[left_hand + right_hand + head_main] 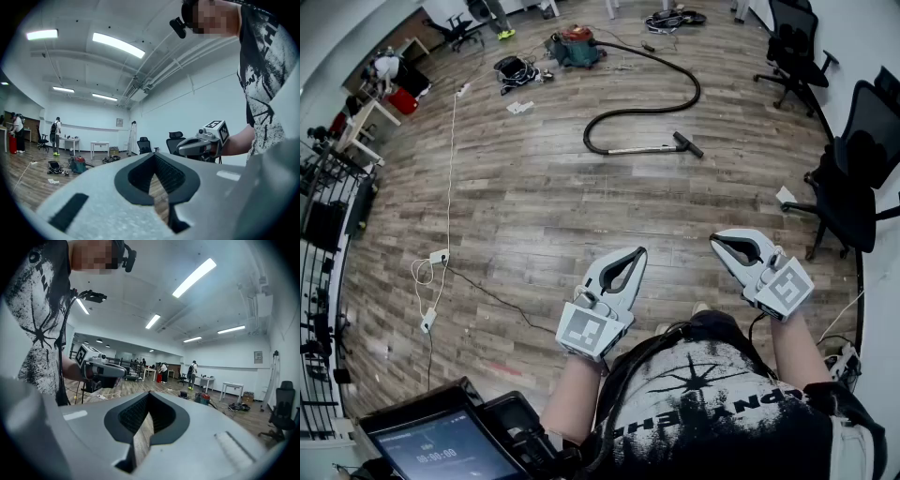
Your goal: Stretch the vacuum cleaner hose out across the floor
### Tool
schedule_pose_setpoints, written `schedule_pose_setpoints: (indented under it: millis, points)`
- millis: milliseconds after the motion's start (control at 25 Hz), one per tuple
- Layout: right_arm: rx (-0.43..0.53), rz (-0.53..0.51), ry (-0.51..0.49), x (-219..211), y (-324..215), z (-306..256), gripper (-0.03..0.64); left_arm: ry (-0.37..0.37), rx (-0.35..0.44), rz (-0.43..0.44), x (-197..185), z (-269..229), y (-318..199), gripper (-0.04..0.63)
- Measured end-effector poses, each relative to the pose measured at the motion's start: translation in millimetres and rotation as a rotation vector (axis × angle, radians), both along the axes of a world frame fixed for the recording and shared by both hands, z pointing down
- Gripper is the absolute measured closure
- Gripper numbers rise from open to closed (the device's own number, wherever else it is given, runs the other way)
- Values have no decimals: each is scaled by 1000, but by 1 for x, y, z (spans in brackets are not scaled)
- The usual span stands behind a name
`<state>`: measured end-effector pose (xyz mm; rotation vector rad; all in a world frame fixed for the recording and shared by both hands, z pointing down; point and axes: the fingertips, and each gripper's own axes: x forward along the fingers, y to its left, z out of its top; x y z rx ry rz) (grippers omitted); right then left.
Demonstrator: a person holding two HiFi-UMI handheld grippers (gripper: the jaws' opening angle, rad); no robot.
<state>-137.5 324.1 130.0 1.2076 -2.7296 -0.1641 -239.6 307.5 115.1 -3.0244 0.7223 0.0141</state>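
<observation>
A red and green vacuum cleaner (574, 47) stands far off across the wooden floor. Its black hose (675, 103) leaves it to the right, loops round and doubles back to the left, ending in a wand with a floor nozzle (687, 145). My left gripper (639, 251) and right gripper (715, 240) are held level in front of my body, well short of the hose. Both are shut with nothing between the jaws. The left gripper view shows the vacuum cleaner (77, 165) in the distance and the right gripper (180, 149) beside mine. In the right gripper view the vacuum cleaner (202, 398) is small beyond the jaws.
Black office chairs (853, 178) line the right wall, another chair (792, 47) further back. A white cable with a power strip (439, 255) runs down the left floor. A black bag (514, 67) lies near the vacuum. A tablet (441, 448) sits at bottom left.
</observation>
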Motion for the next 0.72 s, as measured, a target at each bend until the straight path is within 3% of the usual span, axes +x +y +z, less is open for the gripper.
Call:
schedule_pose_setpoints:
  millis: [120,360,520,600,720]
  points:
    - [-50,1,23,-4,1,5,611,21,5,12,-1,2,2,592]
    - [9,-63,51,-19,4,6,611,0,-27,-8,-14,10,8,593]
    - [-49,-71,-58,-27,8,-4,609,37,-13,-17,-17,3,12,592]
    - [-10,-86,-114,-30,11,-12,609,28,-17,-21,-20,4,17,592]
    - [25,-82,-103,-28,9,-15,609,-7,-28,-32,-23,9,17,592]
